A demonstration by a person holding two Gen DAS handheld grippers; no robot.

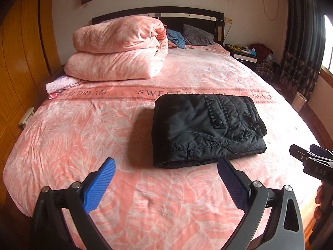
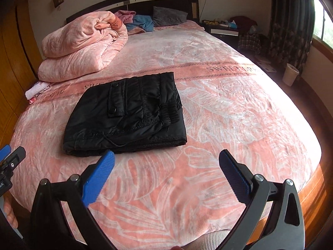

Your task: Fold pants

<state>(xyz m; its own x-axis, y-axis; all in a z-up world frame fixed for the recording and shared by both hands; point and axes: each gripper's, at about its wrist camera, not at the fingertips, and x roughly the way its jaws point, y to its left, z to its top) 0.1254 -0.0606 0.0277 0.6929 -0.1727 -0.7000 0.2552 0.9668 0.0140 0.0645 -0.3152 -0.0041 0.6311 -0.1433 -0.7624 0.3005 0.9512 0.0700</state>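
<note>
Just past both grippers, the black pants [image 1: 208,129] sit folded into a puffy quilted rectangle mid-bed [image 1: 83,145], long side running crossways. Left gripper [image 1: 166,184] and right gripper [image 2: 166,179] hang wide apart, empty, neither clearly closer. Looks basically done to me.

Soft daylight from a window [image 2: 323,27] at the right edge, glaring white there. Dim, dark corners. Short soft shadow left of the folded pants [image 1: 208,129]. Strong fisheye bending of the bed [image 1: 104,129] edges; mostly sharp focus, slight softness toward the rim.
</note>
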